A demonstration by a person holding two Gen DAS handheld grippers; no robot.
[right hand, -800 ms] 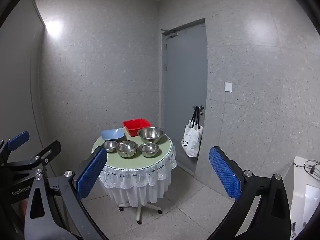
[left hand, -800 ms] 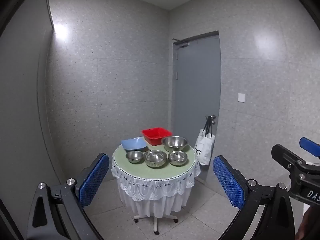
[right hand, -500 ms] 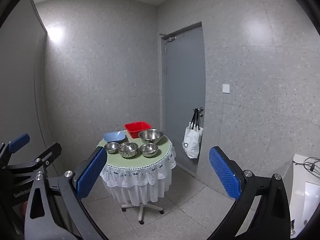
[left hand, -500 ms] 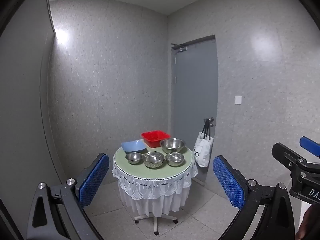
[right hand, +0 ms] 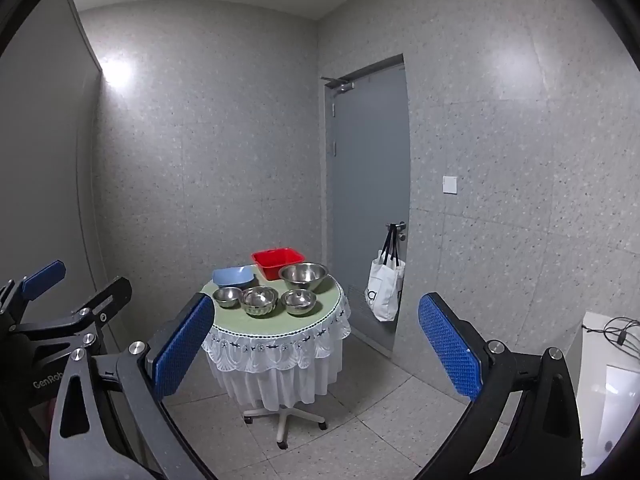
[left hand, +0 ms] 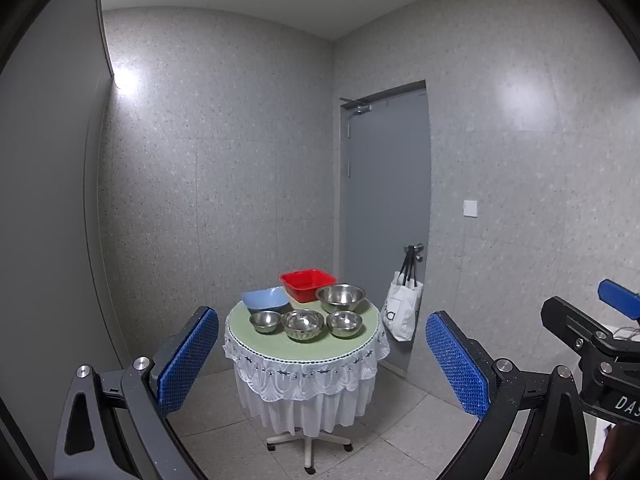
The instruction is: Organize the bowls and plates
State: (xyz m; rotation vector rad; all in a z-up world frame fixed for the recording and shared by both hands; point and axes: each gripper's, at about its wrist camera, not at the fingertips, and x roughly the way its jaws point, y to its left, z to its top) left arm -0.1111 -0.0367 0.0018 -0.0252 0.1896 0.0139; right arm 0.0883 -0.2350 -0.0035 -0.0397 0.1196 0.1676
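The bowls sit together on a small round table (left hand: 256, 330) just below the middle of the left wrist frame. Nearest the camera, three small steel bowls stand in a row: the left small bowl (left hand: 265, 321), the middle small bowl (left hand: 303, 324), which appears to hold another bowl nested inside, and the right small bowl (left hand: 345, 323). Behind them, toward the wall, are a blue square bowl (left hand: 265, 299) on the left, a red square basin (left hand: 307, 284) in the centre, and a large steel bowl (left hand: 341, 298) on the right, just beside the basin. The table wears a pale green cloth with a white lace skirt and stands on a wheeled white base (left hand: 309, 445).

The left gripper (left hand: 322, 354) occupies the bottom of its frame, its blue-padded jaws spread wide and holding nothing, well short of the table. The right gripper (right hand: 320, 346) fills the bottom of the right wrist frame in the same way, jaws wide apart and empty, with the table between the pads and far off.

To the right of the table, a grey door (left hand: 388, 216) is set in the speckled wall; a white tote bag (left hand: 401, 308) hangs from its handle. A white wall switch (left hand: 470, 208) sits right of the door.
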